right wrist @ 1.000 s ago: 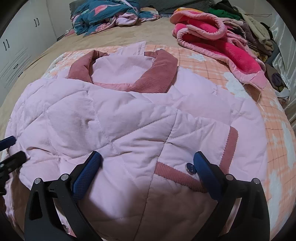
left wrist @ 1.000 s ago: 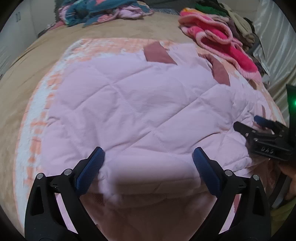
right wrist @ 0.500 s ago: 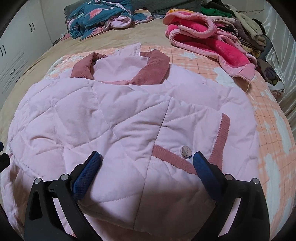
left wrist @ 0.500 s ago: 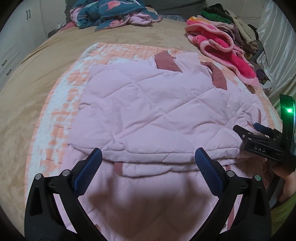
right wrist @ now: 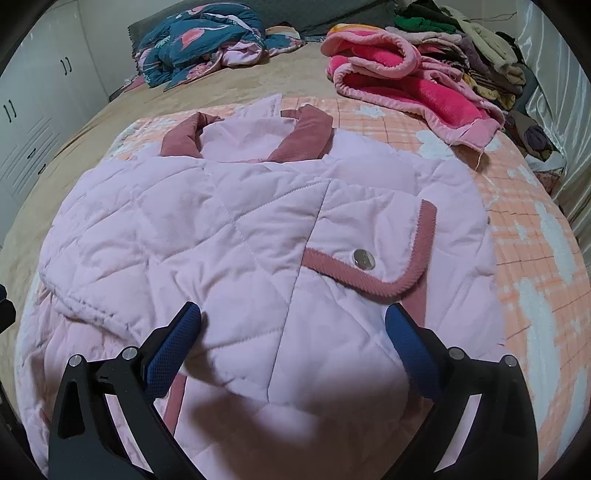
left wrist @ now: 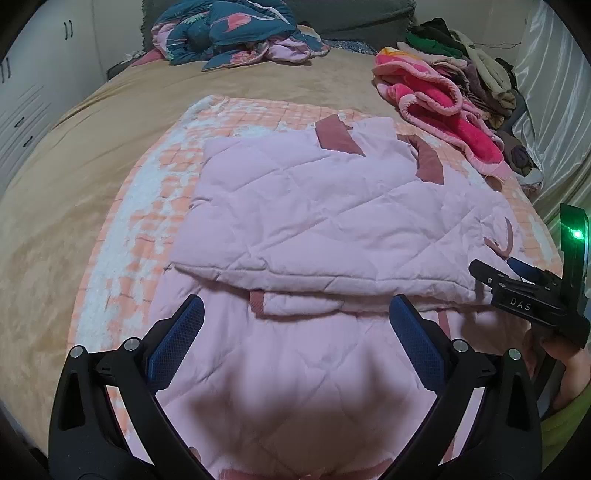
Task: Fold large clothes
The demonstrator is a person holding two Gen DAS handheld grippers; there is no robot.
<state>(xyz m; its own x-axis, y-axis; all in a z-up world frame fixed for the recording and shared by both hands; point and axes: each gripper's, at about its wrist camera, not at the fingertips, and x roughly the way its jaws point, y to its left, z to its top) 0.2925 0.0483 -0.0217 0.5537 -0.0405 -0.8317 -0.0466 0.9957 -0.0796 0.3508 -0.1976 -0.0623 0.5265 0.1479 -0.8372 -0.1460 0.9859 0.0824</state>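
Pink quilted jacket (left wrist: 325, 221) lies flat on orange checked blanket (left wrist: 147, 206) atop the bed (left wrist: 74, 177), one side folded over the middle. Left gripper (left wrist: 295, 332) & right gripper (right wrist: 291, 336) both hover over its near edge, jaws spread wide, holding nothing. No containers in view. Hot-pink fleece (right wrist: 406, 88) + clothes pile (left wrist: 480, 77) far right; teal bedding (left wrist: 229, 33) at the back.

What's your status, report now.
Left gripper and right gripper: jaws open, empty. Pink quilted jacket flat on bed, folded partway. Fleece pile lies beyond, clear of it.
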